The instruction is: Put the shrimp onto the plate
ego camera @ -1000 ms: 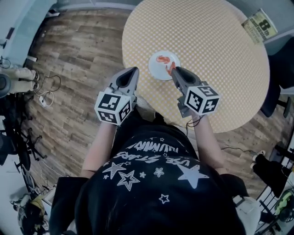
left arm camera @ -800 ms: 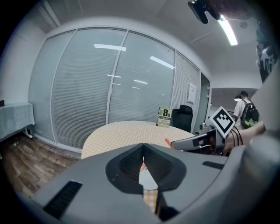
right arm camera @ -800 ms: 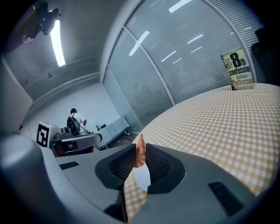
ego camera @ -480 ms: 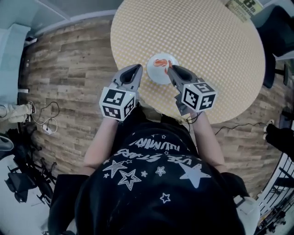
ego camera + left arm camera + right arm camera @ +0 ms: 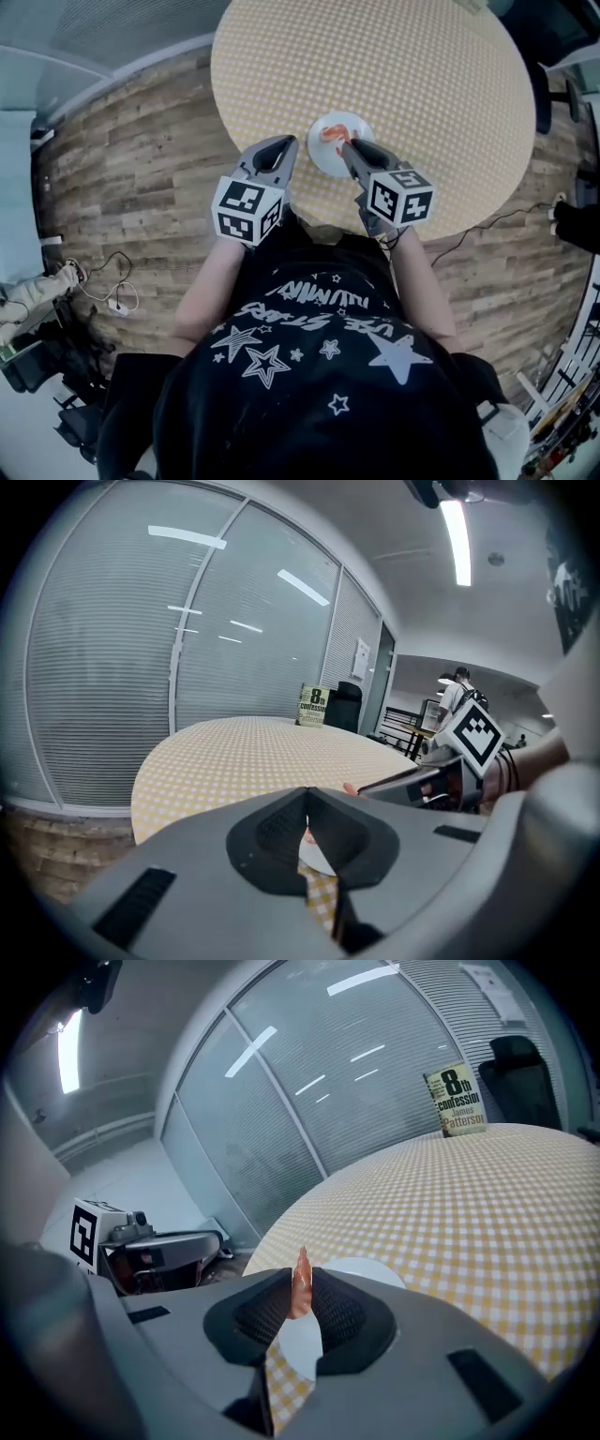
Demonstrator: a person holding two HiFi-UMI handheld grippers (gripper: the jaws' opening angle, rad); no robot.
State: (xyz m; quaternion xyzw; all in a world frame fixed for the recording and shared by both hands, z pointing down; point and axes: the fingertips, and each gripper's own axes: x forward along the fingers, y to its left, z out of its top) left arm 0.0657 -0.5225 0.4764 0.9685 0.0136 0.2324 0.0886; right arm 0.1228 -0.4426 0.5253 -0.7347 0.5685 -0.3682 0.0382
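The place looks like an office: glass partition walls with blinds (image 5: 187, 667), a ceiling strip light (image 5: 459, 536), a black swivel chair (image 5: 520, 1077) and a round table (image 5: 422, 75).

**Hidden and cut-off parts**

The shrimp (image 5: 300, 1290) is covered below by the clamped pads of the right gripper (image 5: 298, 1309); only its upper tip is seen. The plate (image 5: 367, 1269) just beyond those jaws is half masked by them. Ahead of the left gripper (image 5: 307, 841), only a sliver of plate is shown below its meeting jaw tips. The table (image 5: 375, 66) is cut off at its far edge in the head view.
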